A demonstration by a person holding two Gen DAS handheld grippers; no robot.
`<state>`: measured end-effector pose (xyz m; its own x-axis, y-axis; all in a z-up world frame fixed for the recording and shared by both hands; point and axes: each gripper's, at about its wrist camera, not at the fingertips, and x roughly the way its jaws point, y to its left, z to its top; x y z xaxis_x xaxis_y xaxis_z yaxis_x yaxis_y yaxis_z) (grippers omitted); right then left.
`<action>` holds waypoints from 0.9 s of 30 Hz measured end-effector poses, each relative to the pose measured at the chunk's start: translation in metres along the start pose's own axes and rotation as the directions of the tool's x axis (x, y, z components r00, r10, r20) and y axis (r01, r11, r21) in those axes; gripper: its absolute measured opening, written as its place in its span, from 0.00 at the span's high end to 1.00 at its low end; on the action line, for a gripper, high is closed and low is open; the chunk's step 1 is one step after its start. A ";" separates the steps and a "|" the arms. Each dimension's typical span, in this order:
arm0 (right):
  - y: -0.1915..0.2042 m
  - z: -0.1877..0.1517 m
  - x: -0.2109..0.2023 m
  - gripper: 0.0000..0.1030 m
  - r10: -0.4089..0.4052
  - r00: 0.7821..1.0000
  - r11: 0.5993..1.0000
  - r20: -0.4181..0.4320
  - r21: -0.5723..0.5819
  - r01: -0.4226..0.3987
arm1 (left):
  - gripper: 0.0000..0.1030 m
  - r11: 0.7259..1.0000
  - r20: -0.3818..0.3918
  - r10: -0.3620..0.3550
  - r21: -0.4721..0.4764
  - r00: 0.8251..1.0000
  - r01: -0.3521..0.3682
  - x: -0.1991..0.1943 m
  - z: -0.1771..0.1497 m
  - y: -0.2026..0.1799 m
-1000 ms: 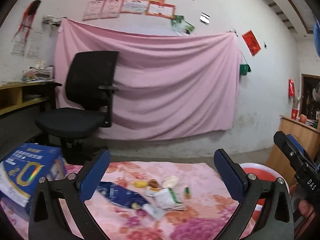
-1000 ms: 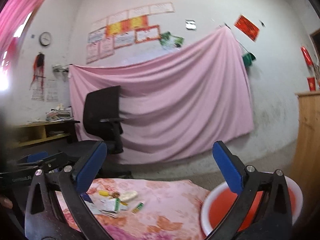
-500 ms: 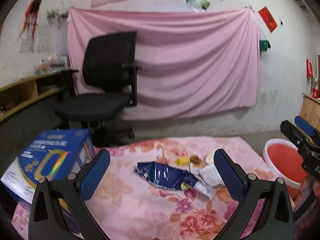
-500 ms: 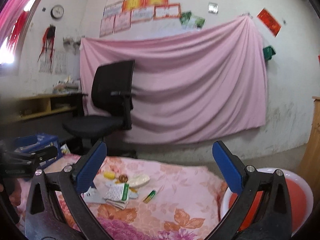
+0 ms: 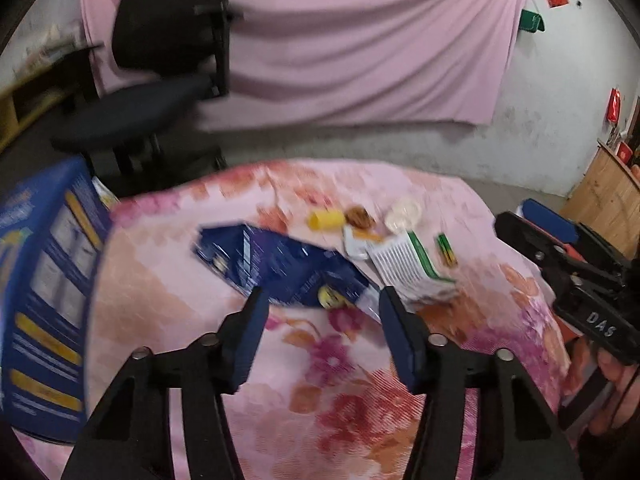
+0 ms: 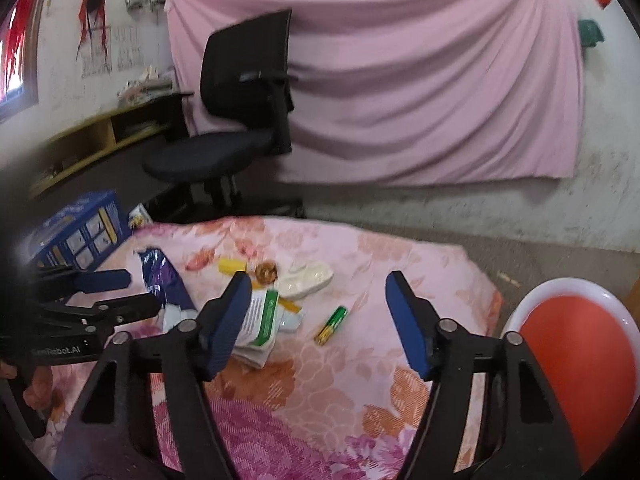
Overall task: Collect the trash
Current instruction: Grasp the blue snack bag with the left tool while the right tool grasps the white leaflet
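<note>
Right wrist view catches the red basin at the counter's right edge — the left wrist view misses it, but gives the blue snack bag far more fully. Both show the litter mid-counter: white-and-green packet, yellow tube, green battery, pale wrapper. Since half a second ago the left gripper has dropped in close and its jaws have narrowed — now part open, empty, tips just short of the bag's near edge. Right gripper is lower too, jaws spread wide, gripping nothing, above the packet and battery.
</note>
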<state>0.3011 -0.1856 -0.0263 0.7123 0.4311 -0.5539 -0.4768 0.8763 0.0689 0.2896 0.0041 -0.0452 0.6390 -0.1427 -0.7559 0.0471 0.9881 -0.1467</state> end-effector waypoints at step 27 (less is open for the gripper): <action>0.019 -0.004 0.050 0.24 0.184 0.946 0.981 -0.269 -0.018 -0.196 | 0.93 0.987 -0.061 -0.092 -0.135 0.994 0.083 -0.007 -0.004 0.014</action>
<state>0.3259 -0.1486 -0.0558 0.4475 0.5109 -0.7340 -0.6159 0.7712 0.1613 0.2824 0.0187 -0.0449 0.5842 -0.2361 -0.7765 -0.0040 0.9559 -0.2936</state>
